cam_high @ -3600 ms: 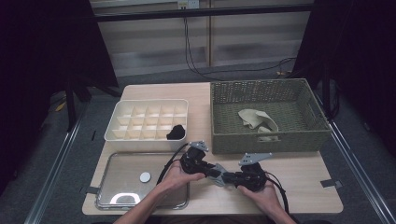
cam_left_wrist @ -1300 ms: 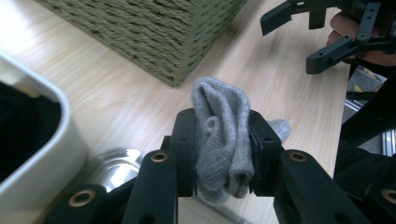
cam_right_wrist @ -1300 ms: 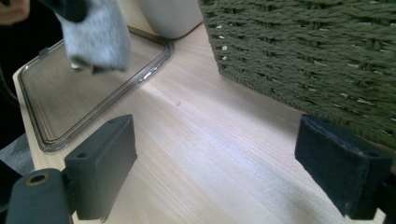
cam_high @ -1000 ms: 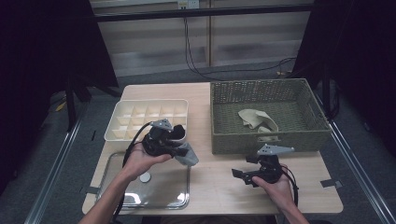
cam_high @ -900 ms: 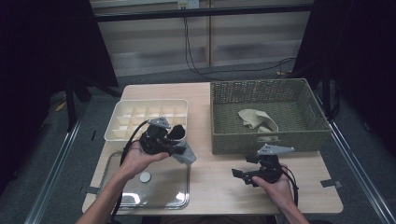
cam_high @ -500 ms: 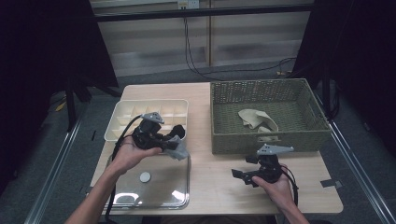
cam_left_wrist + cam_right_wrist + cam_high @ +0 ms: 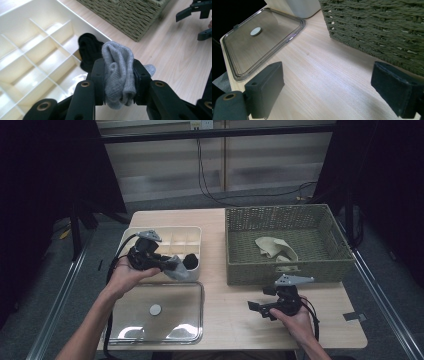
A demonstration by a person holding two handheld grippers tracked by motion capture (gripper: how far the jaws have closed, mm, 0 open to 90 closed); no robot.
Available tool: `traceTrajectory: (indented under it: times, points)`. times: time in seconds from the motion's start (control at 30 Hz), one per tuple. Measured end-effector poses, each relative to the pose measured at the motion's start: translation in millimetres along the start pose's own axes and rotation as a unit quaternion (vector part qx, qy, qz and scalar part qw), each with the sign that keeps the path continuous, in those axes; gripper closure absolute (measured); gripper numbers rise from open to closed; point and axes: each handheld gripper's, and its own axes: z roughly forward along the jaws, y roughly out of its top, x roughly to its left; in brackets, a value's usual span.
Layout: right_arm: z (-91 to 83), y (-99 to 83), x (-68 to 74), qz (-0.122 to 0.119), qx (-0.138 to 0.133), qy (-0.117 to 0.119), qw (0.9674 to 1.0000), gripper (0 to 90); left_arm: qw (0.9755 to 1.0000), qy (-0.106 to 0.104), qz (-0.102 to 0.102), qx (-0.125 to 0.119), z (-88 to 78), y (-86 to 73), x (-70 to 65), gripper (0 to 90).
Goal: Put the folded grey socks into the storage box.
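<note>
A rolled grey sock [image 7: 117, 75] is pinched between the jaws of my left gripper [image 7: 117, 66]. In the high view the left gripper [image 7: 172, 267] hovers with the grey sock [image 7: 179, 272] over the near right corner of the white divided box [image 7: 165, 230]. A black sock [image 7: 190, 261] lies in that corner compartment, and in the left gripper view this black sock [image 7: 88, 51] sits just beyond the grey one. My right gripper [image 7: 257, 309] rests low at the front right of the table. Its jaws stand wide apart with nothing between them [image 7: 332, 85].
A green wicker basket [image 7: 290, 270] holding a beige cloth [image 7: 272, 247] stands at the back right; its wall [image 7: 374, 22] is close ahead of the right gripper. A clear lid [image 7: 130, 315] with a white disc [image 7: 155, 309] lies at the front left.
The left gripper has carried the grey sock up and away from the clear lid toward the white box. Earlier both grippers met at the front centre. The right gripper has stayed still.
</note>
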Motion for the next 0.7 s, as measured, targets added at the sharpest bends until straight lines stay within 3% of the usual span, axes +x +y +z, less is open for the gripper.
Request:
traceTrajectory:
  times: [0.2,0.3,0.7]
  points:
    - [-0.6,0.2,0.0,0.003,-0.002,-0.001,1.0000,10.6,0.9999,0.016,-0.001,0.004,-7.6,0.4,13.2,68.9]
    - [-0.4,0.2,0.2,0.002,-0.001,-0.002,1.0000,10.5,0.9997,0.023,-0.012,-0.001,-9.4,-0.2,19.7,68.9]
    - [0.8,0.0,-0.1,-0.001,-0.001,-0.001,1.0000,10.1,0.9986,0.041,-0.032,0.014,-7.2,-1.6,47.5,68.9]
